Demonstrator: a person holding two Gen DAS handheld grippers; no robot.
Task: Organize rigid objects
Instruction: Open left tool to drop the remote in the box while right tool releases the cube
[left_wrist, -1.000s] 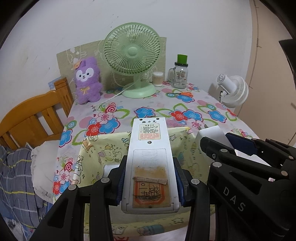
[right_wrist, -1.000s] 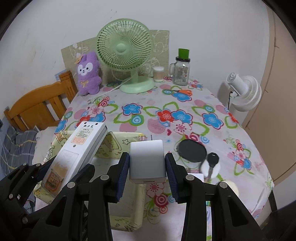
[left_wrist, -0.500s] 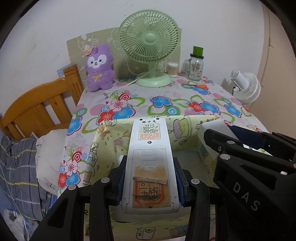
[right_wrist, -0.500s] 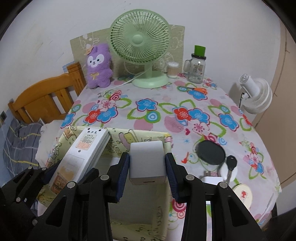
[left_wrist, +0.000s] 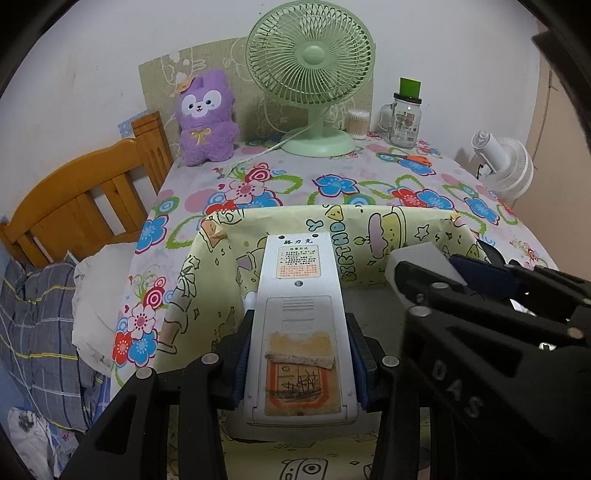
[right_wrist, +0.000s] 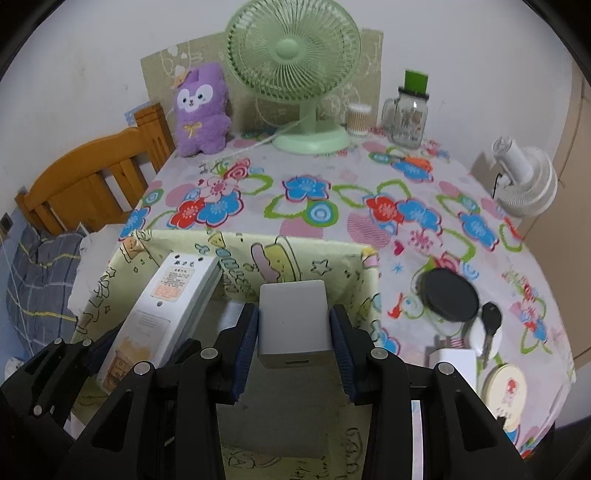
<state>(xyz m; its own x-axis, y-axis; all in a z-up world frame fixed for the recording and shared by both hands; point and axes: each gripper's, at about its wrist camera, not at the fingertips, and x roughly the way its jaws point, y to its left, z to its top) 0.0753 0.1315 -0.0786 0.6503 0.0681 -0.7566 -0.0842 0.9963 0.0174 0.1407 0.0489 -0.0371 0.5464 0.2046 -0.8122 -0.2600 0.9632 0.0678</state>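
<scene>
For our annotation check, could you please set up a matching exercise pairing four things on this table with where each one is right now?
Things:
1. white remote
2. white box
3. purple plush toy
4. black round lid

Places:
A. at the back of the table, beside the green fan
B. between the right gripper's fingers
C. on the flowered tablecloth, next to a key
D. between the left gripper's fingers, over the yellow bin

Pairs: 1-D, 2-B, 3-A, 4-C
</scene>
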